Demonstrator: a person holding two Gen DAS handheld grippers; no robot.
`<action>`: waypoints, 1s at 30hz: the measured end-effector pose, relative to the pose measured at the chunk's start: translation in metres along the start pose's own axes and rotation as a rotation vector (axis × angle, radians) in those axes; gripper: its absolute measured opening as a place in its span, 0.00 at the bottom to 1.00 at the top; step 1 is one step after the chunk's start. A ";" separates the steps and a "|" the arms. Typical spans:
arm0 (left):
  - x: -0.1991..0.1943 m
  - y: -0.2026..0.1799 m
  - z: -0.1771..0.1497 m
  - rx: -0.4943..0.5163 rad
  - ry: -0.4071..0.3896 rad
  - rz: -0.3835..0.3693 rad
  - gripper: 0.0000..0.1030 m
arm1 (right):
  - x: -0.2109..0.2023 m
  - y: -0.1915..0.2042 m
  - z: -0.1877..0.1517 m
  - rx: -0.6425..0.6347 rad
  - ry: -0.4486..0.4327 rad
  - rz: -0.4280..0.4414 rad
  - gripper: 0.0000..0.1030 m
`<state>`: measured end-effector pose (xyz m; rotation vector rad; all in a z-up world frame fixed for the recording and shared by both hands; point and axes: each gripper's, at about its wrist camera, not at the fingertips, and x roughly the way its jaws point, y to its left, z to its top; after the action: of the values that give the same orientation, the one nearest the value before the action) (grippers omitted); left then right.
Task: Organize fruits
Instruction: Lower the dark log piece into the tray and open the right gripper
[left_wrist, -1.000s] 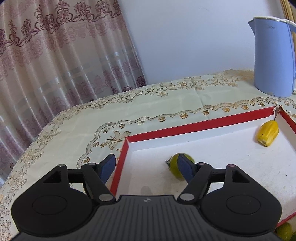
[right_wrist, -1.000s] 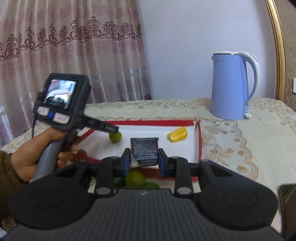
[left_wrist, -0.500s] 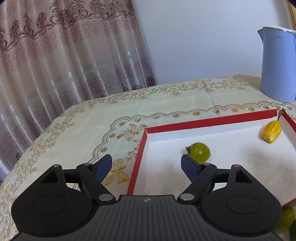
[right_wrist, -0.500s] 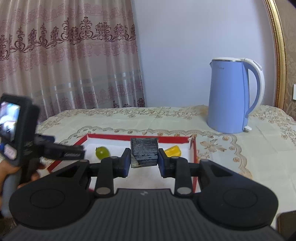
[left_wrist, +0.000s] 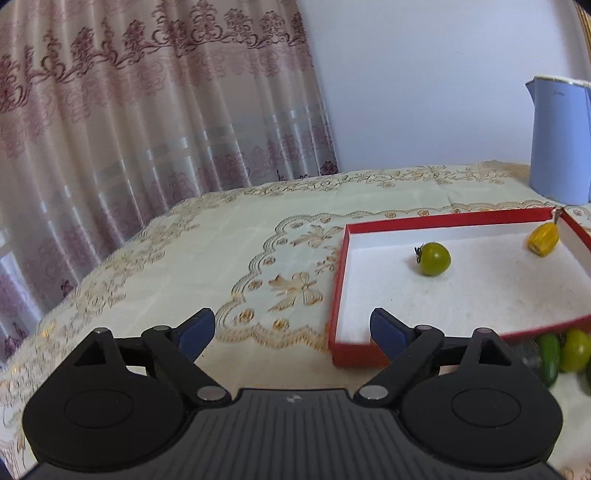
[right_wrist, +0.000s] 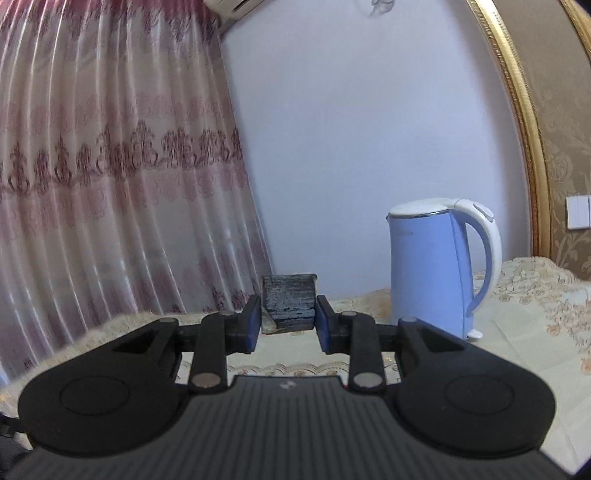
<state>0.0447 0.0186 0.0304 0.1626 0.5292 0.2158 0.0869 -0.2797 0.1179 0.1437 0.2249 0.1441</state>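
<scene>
Left wrist view: left gripper (left_wrist: 291, 329) low over tablecloth (left_wrist: 207, 258), jaws wide and opening, nothing btwn them. Blue pads: left one over cloth, right one at near left corner of red box (left_wrist: 338, 291). White inside the box. Green tomato (left_wrist: 435, 258) in box, near the back, w/ small dark stem on its left. Yellow fruit (left_wrist: 542, 239) in far right corner, touching or almost touching the back wall, well apart from green tomato. More green fruits (left_wrist: 567, 350) outside box, by its near right edge, partly hidden by gripper body, a bit blurry. Blue kettle (left_wrist: 559, 136) at back right, behind box. Pink curtain (left_wrist: 147, 129) on left.

Right wrist view: right gripper (right_wrist: 288, 323) clenched on dark block (right_wrist: 289, 302), pads pressing both sides. Block dark w/ pale streaks, can't tell what it is. Held up in front of wall and curtain, above table. Blue kettle w/ white lid and handle at right, standing on cloth. Gold frame (right_wrist: 517, 110) at far right. Box and fruits not seen here.
</scene>
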 end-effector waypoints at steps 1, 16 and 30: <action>-0.004 0.003 -0.003 -0.012 0.005 -0.003 0.89 | 0.010 0.005 -0.005 -0.020 0.037 0.008 0.28; -0.038 -0.011 -0.044 0.034 -0.033 -0.123 0.89 | 0.107 0.038 -0.098 -0.105 0.302 -0.015 0.28; -0.022 -0.017 -0.052 -0.003 0.004 -0.181 0.89 | 0.084 0.012 -0.092 0.030 0.200 0.041 0.34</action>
<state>0.0021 0.0023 -0.0066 0.1109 0.5447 0.0403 0.1454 -0.2435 0.0133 0.1640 0.4240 0.1961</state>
